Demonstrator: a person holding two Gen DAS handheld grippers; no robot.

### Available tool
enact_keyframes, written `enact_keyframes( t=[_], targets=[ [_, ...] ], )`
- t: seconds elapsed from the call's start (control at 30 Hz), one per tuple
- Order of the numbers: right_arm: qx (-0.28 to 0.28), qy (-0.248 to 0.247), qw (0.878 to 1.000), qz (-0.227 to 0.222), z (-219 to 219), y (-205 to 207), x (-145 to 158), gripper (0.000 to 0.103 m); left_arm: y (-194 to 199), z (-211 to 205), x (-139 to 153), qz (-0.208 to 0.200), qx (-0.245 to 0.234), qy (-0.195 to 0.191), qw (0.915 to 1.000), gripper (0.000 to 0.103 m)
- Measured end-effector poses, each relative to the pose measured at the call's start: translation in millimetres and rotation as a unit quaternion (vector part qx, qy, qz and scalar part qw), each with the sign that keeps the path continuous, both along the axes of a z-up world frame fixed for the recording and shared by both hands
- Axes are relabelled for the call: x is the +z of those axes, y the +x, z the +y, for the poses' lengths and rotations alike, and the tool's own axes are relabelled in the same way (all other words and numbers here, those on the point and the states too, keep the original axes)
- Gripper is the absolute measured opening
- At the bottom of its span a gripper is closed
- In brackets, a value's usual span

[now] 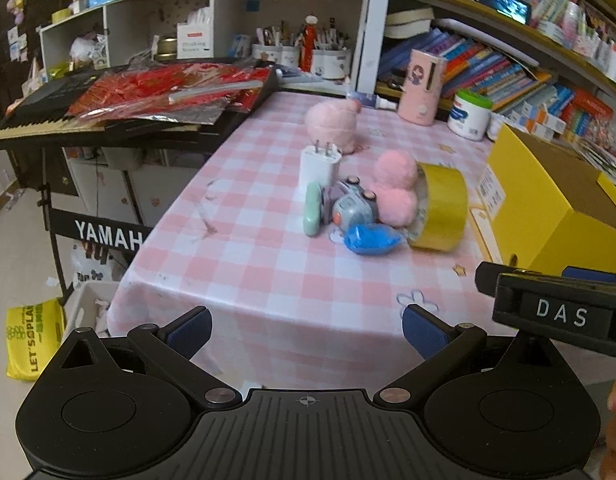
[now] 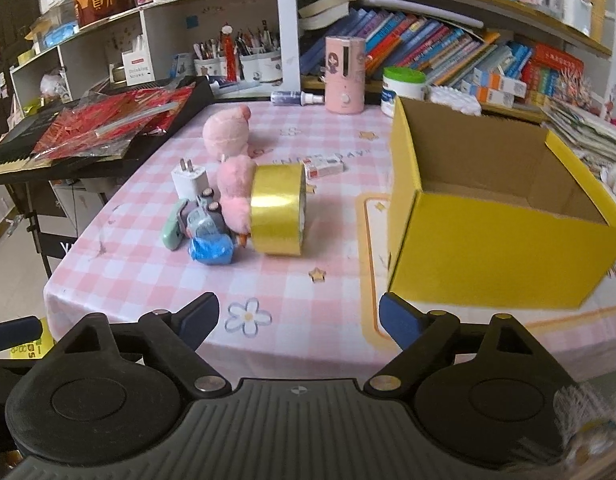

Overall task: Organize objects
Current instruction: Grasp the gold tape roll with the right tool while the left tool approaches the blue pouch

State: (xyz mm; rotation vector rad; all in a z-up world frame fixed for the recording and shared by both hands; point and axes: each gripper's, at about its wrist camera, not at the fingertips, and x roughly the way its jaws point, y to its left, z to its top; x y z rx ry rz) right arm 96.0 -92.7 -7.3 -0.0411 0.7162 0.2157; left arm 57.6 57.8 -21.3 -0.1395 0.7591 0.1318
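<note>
A cluster of small objects lies mid-table on the pink checked cloth: a gold tape roll on its edge, pink pompoms, a white plug adapter, a grey-blue toy, a green oval piece and a blue packet. A pink plush sits behind them. An open yellow cardboard box stands to the right. My left gripper is open over the table's near edge. My right gripper is open, nothing between its fingers, short of the cluster.
A keyboard covered with red packets borders the table's left side. A pink canister, a white tub and shelves of books line the back. A yellow bag lies on the floor at left.
</note>
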Motion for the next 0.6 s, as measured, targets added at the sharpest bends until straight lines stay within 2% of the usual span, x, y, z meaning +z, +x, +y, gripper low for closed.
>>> enact_keyframes(
  t=[0.3, 0.47, 0.6],
  targets=[
    [0.032, -0.005, 0.999, -0.038, 11.3, 30.7, 5.7, 0.08, 25.5, 2.6, -3.9, -0.001, 0.007, 0.007, 0.9999, 0.102],
    [0.056, -0.013, 0.998, -0.04, 23.2, 51.6, 4.5, 0.078, 37.8, 3.0, -3.9, -0.004, 0.007, 0.014, 0.9999, 0.102],
    [0.054, -0.027, 0.998, -0.026, 31.9, 73.4, -2.0, 0.07, 48.6, 5.2, -4.1, -0.003, 0.004, 0.013, 0.9999, 0.102]
  ],
)
